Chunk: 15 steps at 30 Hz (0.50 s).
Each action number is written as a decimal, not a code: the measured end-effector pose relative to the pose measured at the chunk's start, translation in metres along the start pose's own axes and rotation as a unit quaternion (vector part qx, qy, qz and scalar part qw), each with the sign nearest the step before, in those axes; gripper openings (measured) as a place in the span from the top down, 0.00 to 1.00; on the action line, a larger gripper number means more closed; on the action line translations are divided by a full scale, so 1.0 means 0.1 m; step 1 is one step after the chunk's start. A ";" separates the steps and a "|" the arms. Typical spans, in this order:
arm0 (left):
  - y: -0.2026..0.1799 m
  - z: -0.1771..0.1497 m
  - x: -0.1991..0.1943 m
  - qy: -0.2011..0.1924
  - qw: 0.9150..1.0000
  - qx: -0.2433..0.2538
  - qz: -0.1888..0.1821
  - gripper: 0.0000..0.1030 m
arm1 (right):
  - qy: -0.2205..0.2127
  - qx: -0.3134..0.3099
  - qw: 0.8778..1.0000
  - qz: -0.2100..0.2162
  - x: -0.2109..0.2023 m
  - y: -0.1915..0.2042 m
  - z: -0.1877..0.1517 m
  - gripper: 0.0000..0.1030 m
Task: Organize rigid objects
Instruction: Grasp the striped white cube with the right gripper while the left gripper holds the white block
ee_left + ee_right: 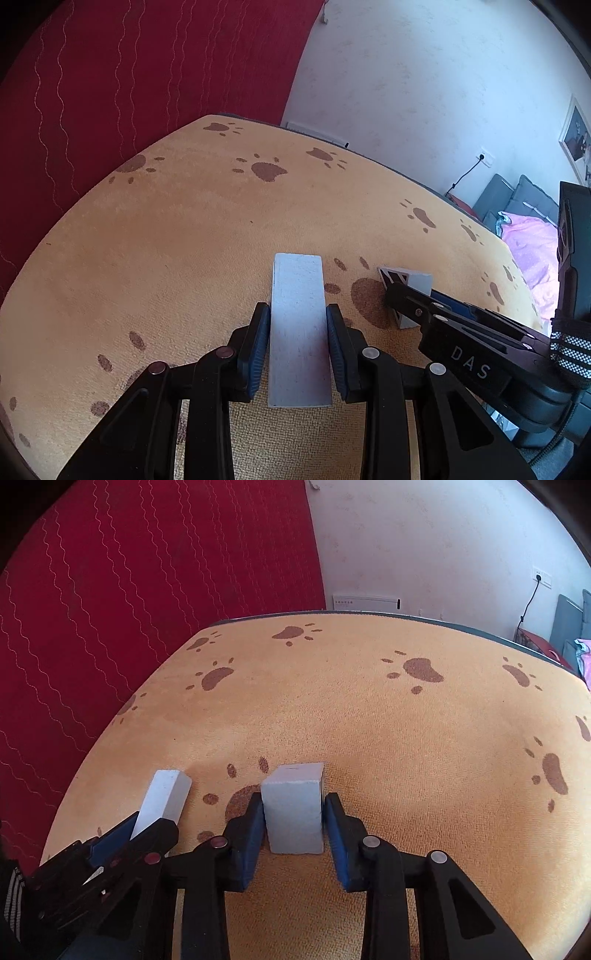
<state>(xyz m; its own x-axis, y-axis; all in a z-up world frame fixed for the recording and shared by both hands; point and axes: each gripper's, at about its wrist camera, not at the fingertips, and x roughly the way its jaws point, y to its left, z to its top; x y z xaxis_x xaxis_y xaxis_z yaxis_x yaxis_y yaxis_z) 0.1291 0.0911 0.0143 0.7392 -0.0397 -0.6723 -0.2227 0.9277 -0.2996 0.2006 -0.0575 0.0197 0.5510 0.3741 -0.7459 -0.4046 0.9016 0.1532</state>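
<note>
A long flat grey block [299,332] lies between the blue pads of my left gripper [298,314], which is shut on it just above the orange paw-print cloth [184,240]. A shorter grey block [293,808] with a black-and-white striped end face sits between the pads of my right gripper [293,801], which is shut on it. In the left wrist view the right gripper [402,295] and its block [410,284] are to the right of the long block. In the right wrist view the left gripper [147,823] and the long block [164,797] are at lower left.
The cloth covers a table with its far edge [369,614] near a white wall. A red quilted curtain [129,590] hangs on the left. A grey sofa with a pink blanket [532,236] stands beyond the table's right edge.
</note>
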 end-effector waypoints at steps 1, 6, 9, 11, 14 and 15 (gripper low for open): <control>0.00 0.00 0.00 0.001 1.000 0.000 -0.001 0.70 | -0.001 0.000 1.000 -0.001 -0.01 -0.01 -0.01 0.67; -0.03 0.00 -0.02 -0.005 1.000 0.007 -0.012 0.70 | -0.013 0.009 1.000 -0.010 -0.16 -0.06 -0.10 0.68; -0.07 -0.01 -0.04 -0.008 1.000 0.014 -0.024 0.70 | -0.020 0.014 1.000 -0.015 -0.27 -0.11 -0.17 0.69; -0.12 -0.01 -0.06 -0.008 0.999 0.021 -0.033 0.70 | -0.024 0.019 0.999 -0.017 -0.36 -0.16 -0.23 0.69; -0.20 -0.04 -0.07 -0.006 0.998 0.034 -0.044 0.70 | -0.028 0.024 0.999 -0.021 -0.48 -0.22 -0.31 0.69; -0.23 -0.05 -0.07 -0.004 0.998 0.037 -0.049 0.70 | -0.029 0.027 0.999 -0.022 -0.52 -0.26 -0.34 0.69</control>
<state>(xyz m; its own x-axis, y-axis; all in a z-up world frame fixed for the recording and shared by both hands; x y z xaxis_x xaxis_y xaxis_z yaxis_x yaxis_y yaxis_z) 0.1256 0.0687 0.0227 0.7597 -0.1292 -0.6373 -0.1012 0.9446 -0.3122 0.1578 -0.1073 0.0327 0.6090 0.3449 -0.7142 -0.3401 0.9271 0.1577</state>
